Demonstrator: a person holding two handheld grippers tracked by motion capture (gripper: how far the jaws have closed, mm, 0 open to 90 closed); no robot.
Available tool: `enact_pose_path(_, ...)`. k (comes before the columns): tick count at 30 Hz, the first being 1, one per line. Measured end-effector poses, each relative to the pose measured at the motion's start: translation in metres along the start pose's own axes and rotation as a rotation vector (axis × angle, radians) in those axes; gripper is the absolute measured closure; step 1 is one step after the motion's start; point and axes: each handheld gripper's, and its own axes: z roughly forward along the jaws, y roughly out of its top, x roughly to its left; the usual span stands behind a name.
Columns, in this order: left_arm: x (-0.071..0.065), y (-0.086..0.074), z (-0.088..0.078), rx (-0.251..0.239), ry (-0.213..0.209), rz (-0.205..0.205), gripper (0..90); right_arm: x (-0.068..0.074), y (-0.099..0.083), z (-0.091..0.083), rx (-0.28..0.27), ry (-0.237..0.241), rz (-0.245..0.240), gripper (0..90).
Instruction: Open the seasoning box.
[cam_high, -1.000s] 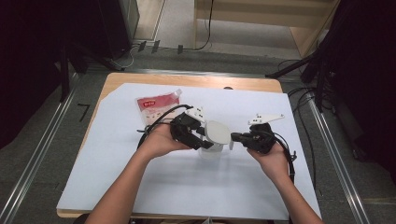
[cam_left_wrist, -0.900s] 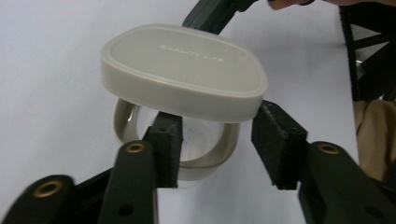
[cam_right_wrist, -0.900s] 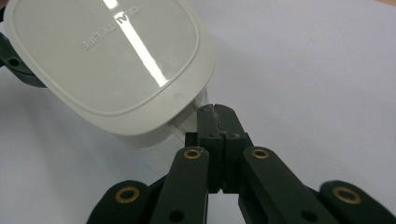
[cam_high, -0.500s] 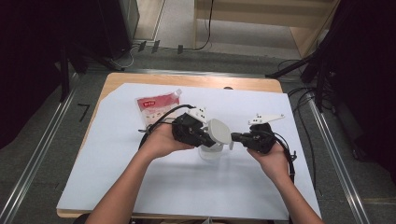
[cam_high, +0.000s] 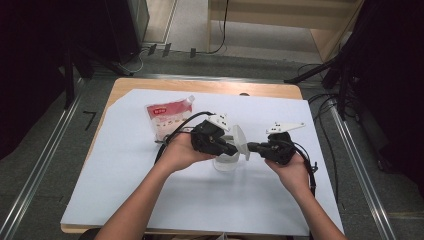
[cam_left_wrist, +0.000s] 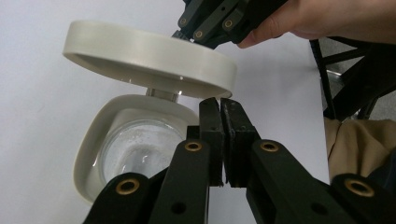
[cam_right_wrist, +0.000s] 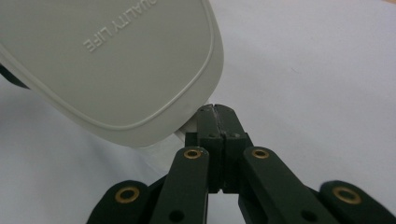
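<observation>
High view, I see a jar (cam_high: 227, 161) mid-worktop (cam_high: 125, 200), pouch (cam_high: 167, 117) at its ten o'clock, left gripper view reveals its open mouth under the raised lid (cam_left_wrist: 149, 58), my left tongs (cam_left_wrist: 220, 109) clenched empty, having just been closing, right gripper view adds lid lettering, right tongs (cam_right_wrist: 215, 112) clenched beside the lid's edge.

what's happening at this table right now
A person works a small clear glass jar with a hinged off-white plastic lid on the white-covered table. The lid stands flipped up, so the jar is open. The left tool is shut beside the lid's rim; the right tool is shut at the lid's edge. A red-and-white pouch lies untouched behind.
</observation>
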Motion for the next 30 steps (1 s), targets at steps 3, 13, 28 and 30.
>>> enact_pose_path(3,0.001,0.003,0.003,0.009,0.001,-0.017,87.1,0.0,0.0,0.0,0.0,0.002,0.004,90.0)
enact_pose_path(13,-0.002,0.009,0.014,-0.006,0.033,-0.006,87.2,-0.001,-0.002,-0.001,-0.01,0.007,0.01,90.0)
enact_pose_path(28,0.01,0.003,0.003,-0.002,-0.007,-0.058,73.6,-0.004,-0.005,-0.006,-0.013,0.011,0.022,90.0)
enact_pose_path(30,0.01,0.001,-0.001,-0.01,-0.002,-0.06,72.2,-0.005,-0.005,-0.007,-0.011,0.01,0.024,89.4)
